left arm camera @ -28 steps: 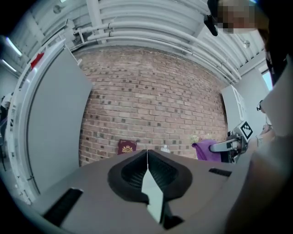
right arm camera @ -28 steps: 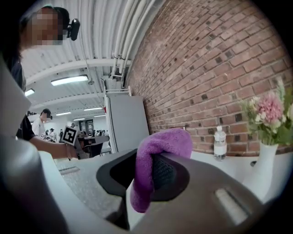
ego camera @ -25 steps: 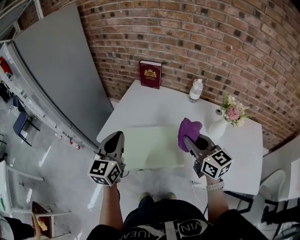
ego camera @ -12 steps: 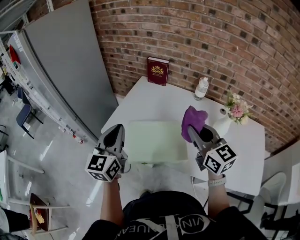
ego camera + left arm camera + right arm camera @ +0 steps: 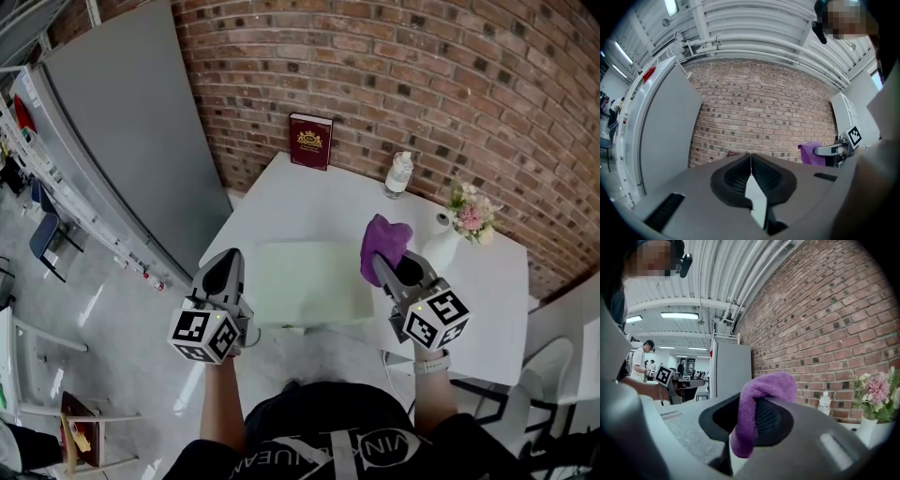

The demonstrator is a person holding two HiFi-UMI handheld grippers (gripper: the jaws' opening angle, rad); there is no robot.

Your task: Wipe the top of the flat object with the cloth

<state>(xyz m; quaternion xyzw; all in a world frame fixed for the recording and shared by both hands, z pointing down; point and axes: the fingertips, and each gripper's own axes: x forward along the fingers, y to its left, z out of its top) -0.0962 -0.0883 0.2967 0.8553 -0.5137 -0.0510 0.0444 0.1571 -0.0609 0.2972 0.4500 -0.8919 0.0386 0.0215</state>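
Entry: wipe not yet begun, by my reading.

Right gripper (image 5: 381, 265): fingers (image 5: 771, 417) clenched on the purple cloth (image 5: 383, 244). A fold is pinched between them; the rest bunches over the tips and hangs down one side. The cloth is raised over the right side of the bench (image 5: 309, 202), near the right edge of the flat object (image 5: 307, 281), a pale green sheet. I cannot tell its height over the sheet.

Left gripper (image 5: 228, 265): fingers (image 5: 733, 177) clenched with nothing between them, by the sheet's near left corner. I cannot tell whether it touches the sheet.

Risks I note:
- Sheet slides. It lies close to the bench's front edge and looks light. If nothing pins it, a drag towards me may push it off the edge. The left gripper would need to press a corner first.
- Cloth pulls free. Only a fold is held, so friction on a long stroke may tug it out.
- Poor coverage. A bunched cloth gives a narrow contact patch and may leave strips unwiped.
- Bare tips scrape. If the cloth rolls to one side on landing, the hard finger ends may meet the sheet.
- Vase (image 5: 437, 249) with flowers (image 5: 472, 214) stands just beside the right gripper. A wide return swing could knock it over. The bottle (image 5: 397, 174) and the book (image 5: 311, 142) sit well back, so the risk is lower there.
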